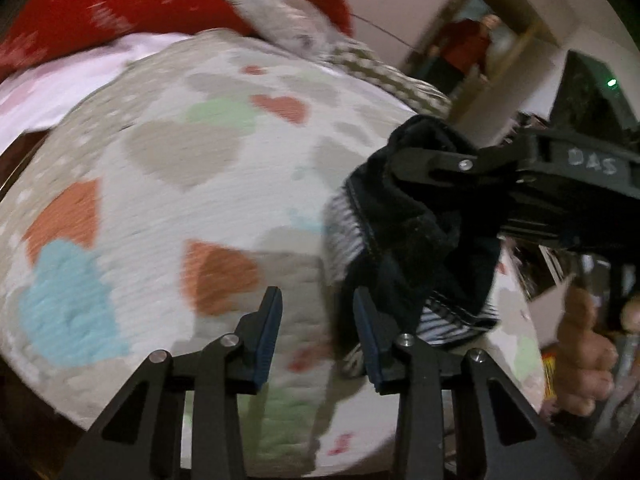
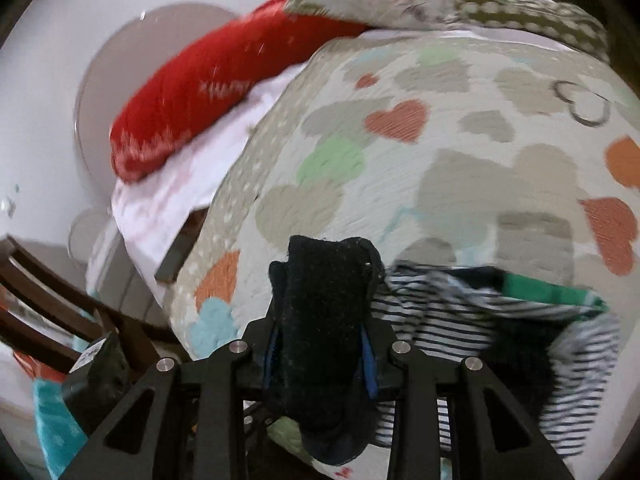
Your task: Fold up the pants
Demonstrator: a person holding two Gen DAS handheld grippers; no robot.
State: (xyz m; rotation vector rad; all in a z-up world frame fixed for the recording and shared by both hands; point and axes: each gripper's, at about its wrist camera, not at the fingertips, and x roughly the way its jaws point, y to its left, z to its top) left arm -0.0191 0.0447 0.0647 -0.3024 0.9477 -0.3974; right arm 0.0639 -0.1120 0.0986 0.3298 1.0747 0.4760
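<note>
The pants are black with a black-and-white striped lining and hang bunched above a bed. My right gripper comes in from the right in the left wrist view and is shut on their upper edge. In the right wrist view my right gripper clamps a thick fold of the black pants; the striped part and a green band trail to the right. My left gripper is open and empty, just left of the hanging cloth, above the bedspread.
The bed has a white quilt with coloured hearts. A red pillow and a patterned pillow lie at its head. A mirror stands by the far wall. A wooden chair stands left of the bed.
</note>
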